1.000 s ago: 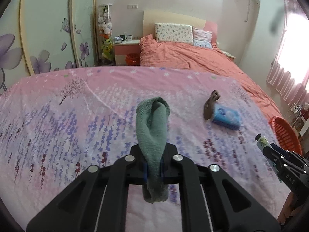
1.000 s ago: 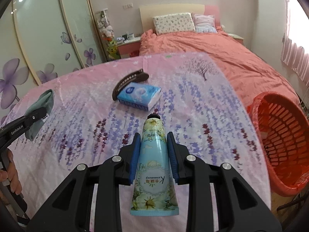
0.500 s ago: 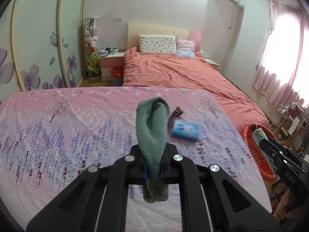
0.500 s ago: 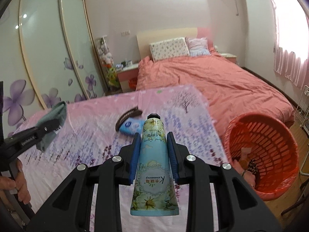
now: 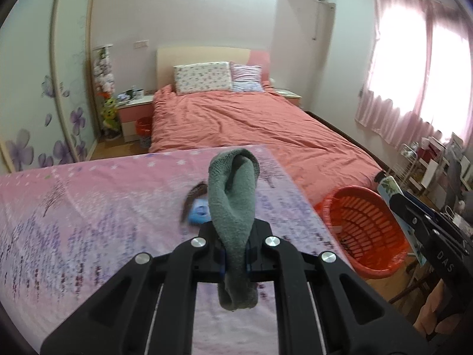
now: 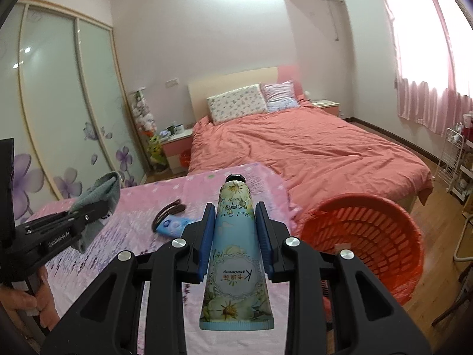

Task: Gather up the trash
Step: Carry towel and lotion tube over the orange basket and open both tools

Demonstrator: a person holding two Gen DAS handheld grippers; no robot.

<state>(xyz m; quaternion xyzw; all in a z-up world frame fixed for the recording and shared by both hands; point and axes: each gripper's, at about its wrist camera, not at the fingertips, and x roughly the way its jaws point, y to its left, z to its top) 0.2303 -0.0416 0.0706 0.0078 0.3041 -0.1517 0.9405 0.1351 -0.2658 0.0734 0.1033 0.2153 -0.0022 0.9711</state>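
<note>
My left gripper (image 5: 235, 254) is shut on a grey-green folded cloth (image 5: 233, 207) and holds it above the pink flowered table (image 5: 88, 222). My right gripper (image 6: 235, 236) is shut on a blue hand cream tube (image 6: 235, 254), cap forward, above the table's right edge. The red plastic basket (image 6: 363, 236) stands on the floor just right of the table and also shows in the left wrist view (image 5: 363, 227). A blue tissue pack (image 6: 173, 226) and a dark curved comb (image 6: 167, 210) lie on the table ahead.
A bed with a salmon cover (image 6: 310, 153) stands beyond the table. Sliding wardrobe doors (image 6: 59, 103) line the left wall. A white wire rack (image 6: 455, 159) stands at the right under the pink curtains.
Both grippers have risen and swung right with their loads. The red basket has come closer and fuller into both views. The tissue pack and comb now lie partly behind the cloth.
</note>
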